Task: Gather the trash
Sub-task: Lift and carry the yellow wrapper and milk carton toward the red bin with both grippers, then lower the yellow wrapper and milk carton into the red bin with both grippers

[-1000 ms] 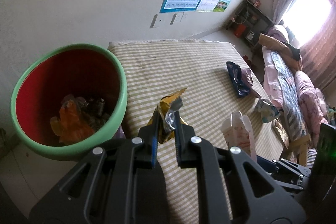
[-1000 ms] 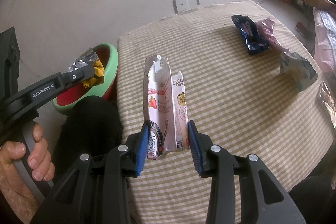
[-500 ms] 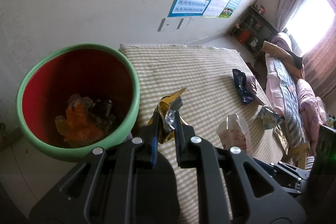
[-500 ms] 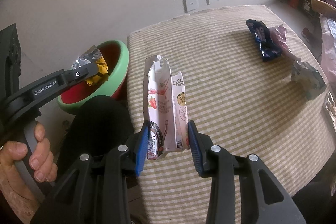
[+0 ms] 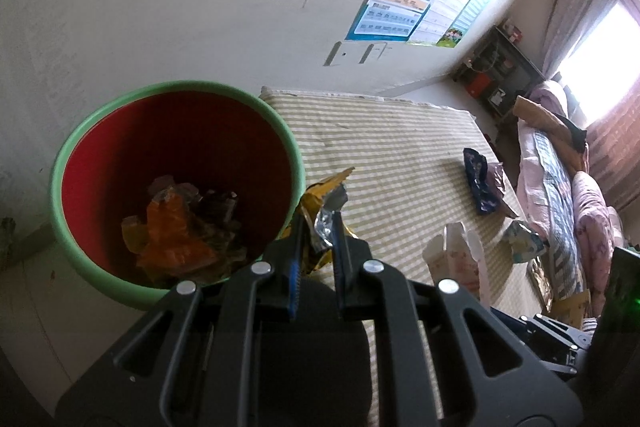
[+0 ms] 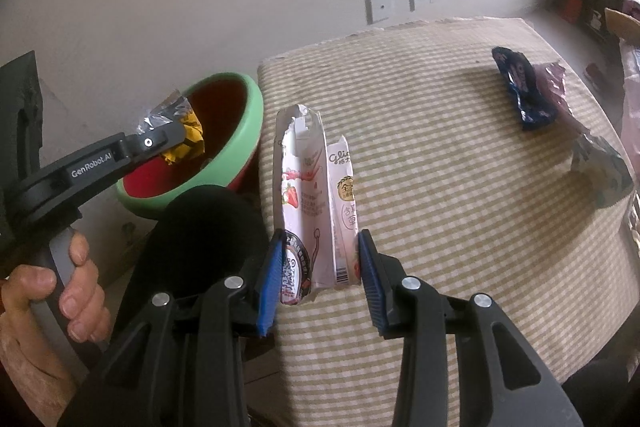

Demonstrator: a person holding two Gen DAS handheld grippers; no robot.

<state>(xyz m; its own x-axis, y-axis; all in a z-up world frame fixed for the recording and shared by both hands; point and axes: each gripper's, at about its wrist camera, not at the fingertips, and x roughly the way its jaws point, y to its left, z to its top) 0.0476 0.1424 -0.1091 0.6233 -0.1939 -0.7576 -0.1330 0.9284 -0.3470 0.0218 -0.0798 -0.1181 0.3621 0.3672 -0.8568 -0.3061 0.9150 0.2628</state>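
Beside the tabletop (image 6: 460, 163), at its near left corner, stood the green-rimmed bin (image 5: 100, 267), red inside and already holding a heap of orange and dark wrappers. The left gripper (image 5: 316, 239) was pinched nearly closed on a crumpled yellow wrapper (image 5: 324, 191) with a silvery foil lining, held close to the bin's rim, in the right wrist view just over its mouth. That one looked feather-light, crackly and slick; a pinch on a thick fold seemed the safest hold, since a single foil layer could slide out. The right gripper (image 6: 320, 267) was part-way closed across the bottom end of a pink carton (image 6: 304, 203), torn open at the top and printed with a strawberry. It read as thin card, light and easily crushed, stiffest along its folded edges, so a hold low on the body suited it.

Three more pieces lay well apart across the checked cloth: a dark blue packet (image 6: 524, 95), a purple wrapper (image 6: 554, 91) touching it, and a pale crumpled bag (image 6: 600, 167) near the right edge. Whether the carton was empty could not be judged. What lay lowest in the bin was buried. A dark rounded shape, perhaps a knee, hid the floor beneath both grippers, and window glare washed out the room's far end.
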